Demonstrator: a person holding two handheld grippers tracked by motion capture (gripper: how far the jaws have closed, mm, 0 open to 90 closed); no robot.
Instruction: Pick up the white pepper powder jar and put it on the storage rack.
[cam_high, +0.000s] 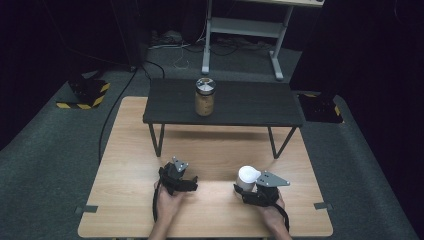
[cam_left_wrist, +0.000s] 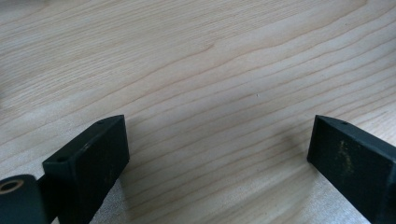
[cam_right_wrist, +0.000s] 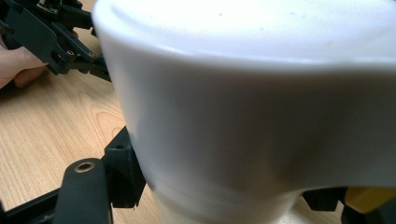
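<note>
On the wooden desk (cam_high: 125, 200), the right claw (cam_high: 246, 192) is clenched on a white-capped container (cam_high: 247, 177) that stands upright near the desk's front edge, toward the front right corner. In the right gripper view the container's white cap (cam_right_wrist: 252, 93) bulges wide close to the camera, with a paler, narrower body below it, and the black jaws press in against that body from either side. The person's right hand (cam_high: 272, 212) holds the gripper from behind, its grey three-cornered plate lying just beside the cap.

The left claw (cam_high: 187, 184) sits well apart from the container, near the front edge and left of the desk's middle. Its jaws are released and stand wide, with bare wood grain between them in the left gripper view and nothing touching the pads. The left hand (cam_high: 167, 202) grips it from the front edge.

Farther back, a low black bench (cam_high: 250, 107) stands across the desk's rear half on thin legs. A jar (cam_high: 204, 96) with a metal lid and a tan filling stands upright on it, left of the bench's middle.
</note>
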